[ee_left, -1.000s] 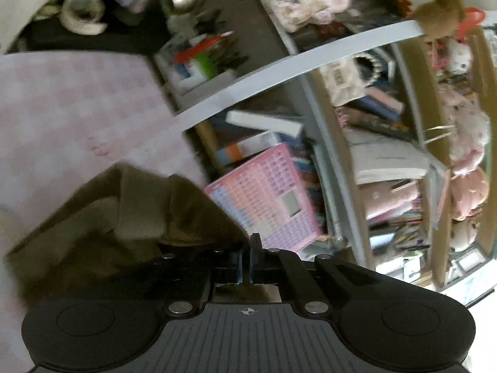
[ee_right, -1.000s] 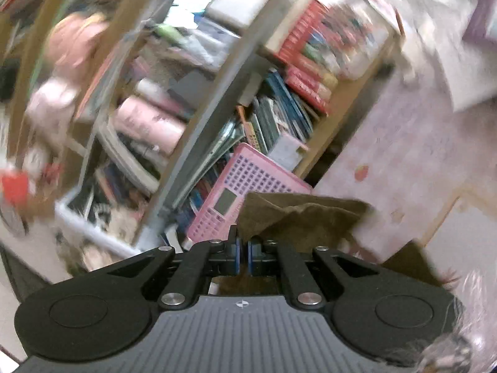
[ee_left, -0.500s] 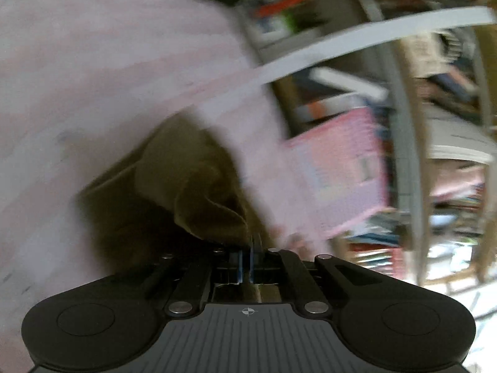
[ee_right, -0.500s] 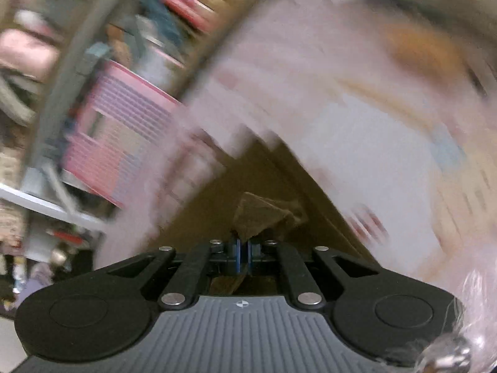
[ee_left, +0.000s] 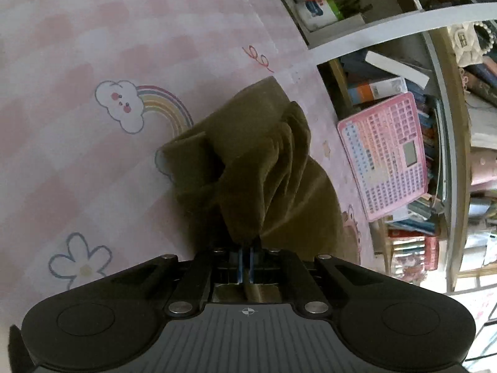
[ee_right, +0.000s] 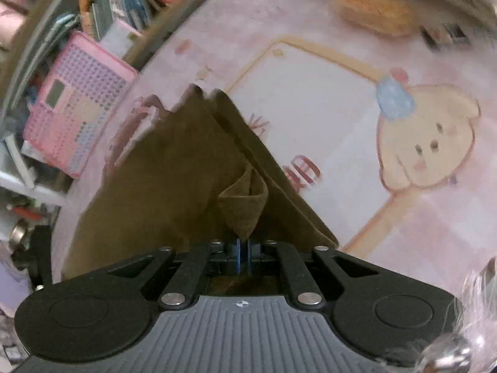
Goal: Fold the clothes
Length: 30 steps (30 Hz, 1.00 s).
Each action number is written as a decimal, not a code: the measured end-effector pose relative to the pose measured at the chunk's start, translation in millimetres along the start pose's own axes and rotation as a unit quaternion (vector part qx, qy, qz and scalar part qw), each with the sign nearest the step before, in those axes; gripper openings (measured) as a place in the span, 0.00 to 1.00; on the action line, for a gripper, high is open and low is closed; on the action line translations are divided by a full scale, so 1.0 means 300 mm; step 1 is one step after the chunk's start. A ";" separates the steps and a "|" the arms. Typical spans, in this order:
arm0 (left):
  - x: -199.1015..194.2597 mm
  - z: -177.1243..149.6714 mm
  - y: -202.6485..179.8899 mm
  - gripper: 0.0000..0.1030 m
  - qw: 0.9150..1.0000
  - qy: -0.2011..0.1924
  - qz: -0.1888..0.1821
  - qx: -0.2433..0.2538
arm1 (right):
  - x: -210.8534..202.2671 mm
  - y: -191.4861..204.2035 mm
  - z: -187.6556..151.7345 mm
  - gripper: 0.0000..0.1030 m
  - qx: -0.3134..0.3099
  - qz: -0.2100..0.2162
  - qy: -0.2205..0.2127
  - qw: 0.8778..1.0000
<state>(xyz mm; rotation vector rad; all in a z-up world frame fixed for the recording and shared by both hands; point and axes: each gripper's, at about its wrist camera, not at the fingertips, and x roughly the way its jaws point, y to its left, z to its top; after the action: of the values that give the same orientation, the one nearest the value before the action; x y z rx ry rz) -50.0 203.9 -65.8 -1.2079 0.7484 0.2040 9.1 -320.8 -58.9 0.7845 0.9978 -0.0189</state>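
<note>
My left gripper (ee_left: 247, 256) is pinched on the cloth (ee_left: 254, 168), which bunches up mid-frame over the mat (ee_left: 93, 62). My right gripper (ee_right: 243, 253) also clamps a fold of it, the rest spreading toward upper left.

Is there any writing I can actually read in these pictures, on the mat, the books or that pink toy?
None of it reads clearly.
Red letters on the pink mat beside the brown cloth: blurred and partly covered.
Pink toy keyboard: key marks too small.
Book spines on the shelf: too small.
White tub with a blue label: blurred.
Both the left gripper and the right gripper carry no lettering.
</note>
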 end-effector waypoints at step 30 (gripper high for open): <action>-0.115 0.049 0.083 0.54 0.999 -0.039 0.032 0.004 | -0.147 0.083 -0.072 0.35 -0.169 -0.129 -0.113 0.971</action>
<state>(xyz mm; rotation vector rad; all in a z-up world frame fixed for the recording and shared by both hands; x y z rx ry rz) -82.6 234.5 -61.5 -1.1632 0.7201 0.3000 -23.1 -304.1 -17.4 0.3285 0.8505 -0.1557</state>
